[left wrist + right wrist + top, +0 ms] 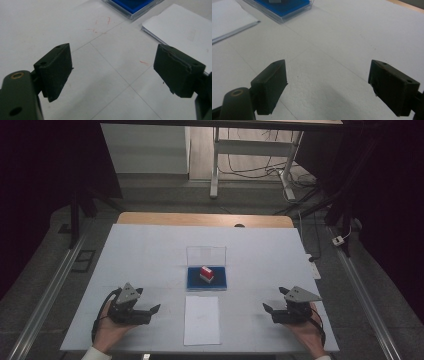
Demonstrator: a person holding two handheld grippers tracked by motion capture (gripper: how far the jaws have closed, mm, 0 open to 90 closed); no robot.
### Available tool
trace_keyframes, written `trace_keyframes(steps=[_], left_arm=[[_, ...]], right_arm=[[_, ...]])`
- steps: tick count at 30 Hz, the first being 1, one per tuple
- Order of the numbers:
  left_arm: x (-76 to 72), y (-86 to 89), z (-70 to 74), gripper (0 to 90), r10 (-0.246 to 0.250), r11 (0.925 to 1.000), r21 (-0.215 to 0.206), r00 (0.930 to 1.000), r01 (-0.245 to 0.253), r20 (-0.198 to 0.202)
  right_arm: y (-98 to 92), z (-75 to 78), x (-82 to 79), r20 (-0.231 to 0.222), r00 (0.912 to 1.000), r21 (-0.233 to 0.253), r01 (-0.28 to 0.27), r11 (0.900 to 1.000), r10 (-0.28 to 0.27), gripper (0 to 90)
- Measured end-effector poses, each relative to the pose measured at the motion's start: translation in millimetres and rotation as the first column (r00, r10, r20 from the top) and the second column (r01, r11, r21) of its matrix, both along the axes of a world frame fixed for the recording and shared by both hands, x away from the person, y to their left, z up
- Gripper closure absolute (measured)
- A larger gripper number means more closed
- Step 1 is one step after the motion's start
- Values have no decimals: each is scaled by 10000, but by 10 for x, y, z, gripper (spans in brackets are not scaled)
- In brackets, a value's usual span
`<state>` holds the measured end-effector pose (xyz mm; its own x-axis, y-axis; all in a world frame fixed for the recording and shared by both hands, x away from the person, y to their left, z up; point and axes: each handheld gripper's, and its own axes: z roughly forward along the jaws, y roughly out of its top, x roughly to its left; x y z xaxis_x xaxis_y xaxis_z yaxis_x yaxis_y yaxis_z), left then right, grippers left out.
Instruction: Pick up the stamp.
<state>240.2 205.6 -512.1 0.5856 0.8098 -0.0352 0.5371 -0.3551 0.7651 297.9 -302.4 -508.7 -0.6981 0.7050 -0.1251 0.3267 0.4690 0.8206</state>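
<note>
Stamp (207, 273): a small red-and-white block, it stands on the blue pad (220, 282) of an open case at the middle of the desk (150, 250), well apart from both claws.
Case lid (206, 255): clear, stands upright behind the pad, so the stamp is reachable from the front and from either side.
Paper (201, 320): a white sheet lying flat just in front of the case, between the two claws; it looks placed to take a print from the stamp.
Left claw (150, 312): held low over the desk at the left of the paper, jaws spread wide with nothing between them; in the left gripper view its pads (58, 68) frame bare desk with faint red marks (100, 25).
Right claw (272, 312): mirrored at the right of the paper, jaws equally spread and empty, pointing inward toward the case.
Reading: both look parked at a ready stance, each with a free path to the stamp.
</note>
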Motion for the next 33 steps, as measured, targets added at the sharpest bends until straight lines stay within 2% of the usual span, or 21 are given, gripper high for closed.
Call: trace_keyframes(steps=[7,16,27,33], left_arm=[[-1,23,-23,158,50,10000,-4,10000,-50,-62],[15,35,-31,161,61,10000,45,9999,-61,-86],[23,45,-25,173,41,10000,-33,9999,-41,-97],[27,45,-28,180,-40,10000,-10,9999,40,-134]], right_arm=[[-23,41,-11,105,9999,426,-135,9990,130,171],[-28,53,-4,39,10000,218,-25,9998,24,208],[9,99,-8,37,9998,315,-172,9994,171,244],[80,131,38,-224,9990,599,-379,9975,393,254]])
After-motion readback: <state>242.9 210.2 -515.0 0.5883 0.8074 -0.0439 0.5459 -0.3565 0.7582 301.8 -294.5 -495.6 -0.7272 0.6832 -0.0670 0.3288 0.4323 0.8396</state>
